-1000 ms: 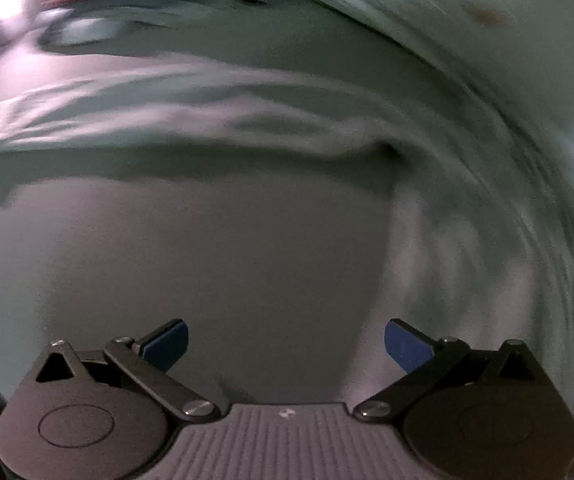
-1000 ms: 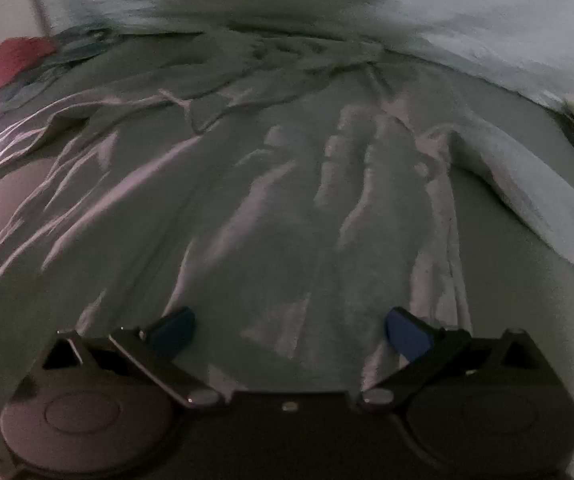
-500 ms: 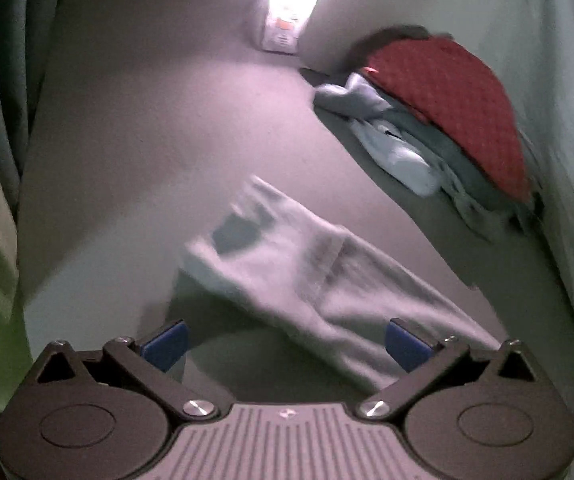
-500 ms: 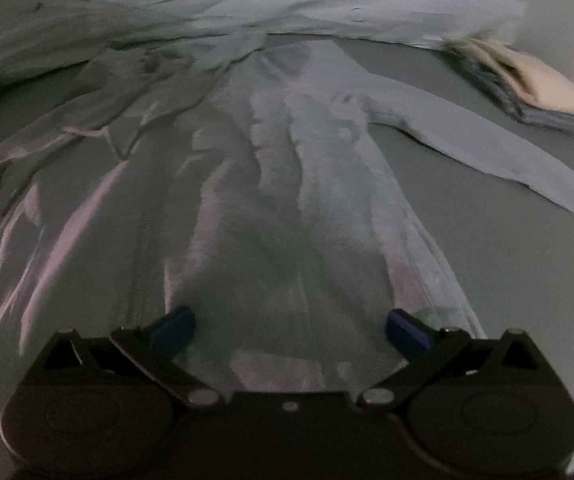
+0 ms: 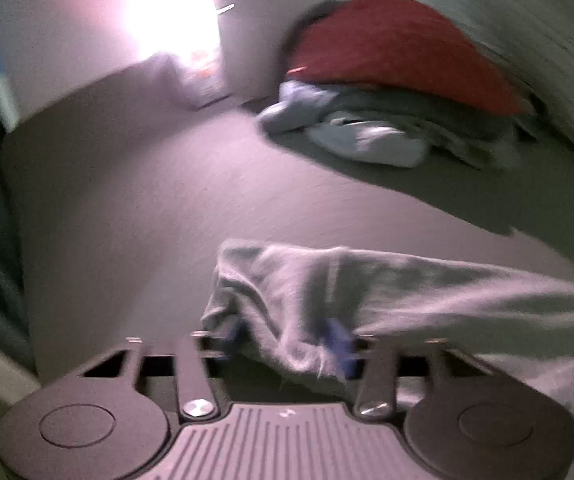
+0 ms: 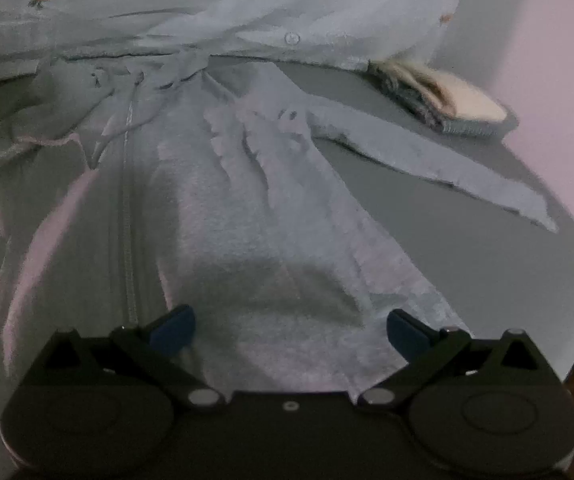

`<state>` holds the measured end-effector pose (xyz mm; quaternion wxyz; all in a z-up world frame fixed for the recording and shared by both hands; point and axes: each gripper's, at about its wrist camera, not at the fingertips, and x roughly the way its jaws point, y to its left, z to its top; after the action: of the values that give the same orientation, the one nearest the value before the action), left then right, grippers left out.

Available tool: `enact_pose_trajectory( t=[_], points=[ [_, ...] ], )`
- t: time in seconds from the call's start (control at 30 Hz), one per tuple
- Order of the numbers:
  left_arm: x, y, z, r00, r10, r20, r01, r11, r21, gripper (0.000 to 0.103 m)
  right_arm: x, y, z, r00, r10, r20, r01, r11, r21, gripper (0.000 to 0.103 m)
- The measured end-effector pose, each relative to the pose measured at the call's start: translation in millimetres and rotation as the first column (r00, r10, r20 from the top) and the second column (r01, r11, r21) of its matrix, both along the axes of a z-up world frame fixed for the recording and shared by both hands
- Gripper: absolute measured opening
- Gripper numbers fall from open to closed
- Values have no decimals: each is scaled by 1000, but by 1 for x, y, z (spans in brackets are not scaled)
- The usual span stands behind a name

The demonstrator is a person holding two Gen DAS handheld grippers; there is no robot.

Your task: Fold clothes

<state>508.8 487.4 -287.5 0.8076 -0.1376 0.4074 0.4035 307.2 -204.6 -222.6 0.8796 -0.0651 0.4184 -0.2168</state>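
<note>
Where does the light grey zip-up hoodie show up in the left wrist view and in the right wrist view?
Left wrist: light grey zip-up hoodie, only a sleeve end, bottom centre to right edge, bunched between the left gripper fingers.
Right wrist: spread flat across centre and left, one sleeve reaching right.
Shared landmark: grey bed surface.

Bright lamp glare [image 5: 171,12], pale wall [image 5: 67,40]

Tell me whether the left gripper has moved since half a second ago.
Yes. The left gripper has moved forward toward the red pile and just closed on the grey sleeve.
</note>
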Motion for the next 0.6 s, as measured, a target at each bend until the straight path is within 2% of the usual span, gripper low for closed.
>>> enact_pose_trajectory(
  t=[0.1, 0.2, 0.23, 0.3, 0.37, 0.43, 0.47, 0.53, 0.57, 0.6],
  points=[
    [25, -1, 12, 998, -35, 48, 37, 998, -42, 16, -2, 6, 0, 1000, 15, 5, -15, 999, -44, 103],
    [30, -28, 45, 980, -123, 155, 139, 986, -91, 16, -6, 7, 0, 1000, 25, 11, -25, 998, -54, 103],
    [33, -46, 60, 964, -185, 192, 204, 975, -86, 16, -8, 6, 0, 1000, 26, 13, -25, 999, -48, 103],
    [42, -94, 98, 902, -330, 279, 361, 930, -66, 16, -12, 2, 2, 1000, 16, 13, -16, 1000, -7, 103],
    [53, -147, 137, 799, -464, 384, 539, 835, -113, 16, -16, -6, 6, 1000, 3, 15, -4, 998, 67, 101],
    [57, -206, 164, 671, -582, 460, 706, 692, -153, 17, -24, -16, 10, 999, 1, 35, -7, 984, 178, 96],
    [60, -240, 175, 595, -643, 482, 778, 611, -146, 22, -29, -21, 11, 999, -1, 45, -9, 974, 226, 96],
    [57, -308, 184, 414, -769, 487, 899, 430, -85, 36, -39, -28, 16, 998, -3, 58, -15, 956, 292, 95],
    [57, -340, 182, 316, -821, 476, 942, 332, -54, 55, -42, -30, 18, 998, 4, 62, -23, 950, 312, 94],
    [55, -363, 179, 259, -851, 458, 962, 268, -46, 65, -45, -32, 21, 998, 10, 65, -31, 943, 331, 93]
  ],
)
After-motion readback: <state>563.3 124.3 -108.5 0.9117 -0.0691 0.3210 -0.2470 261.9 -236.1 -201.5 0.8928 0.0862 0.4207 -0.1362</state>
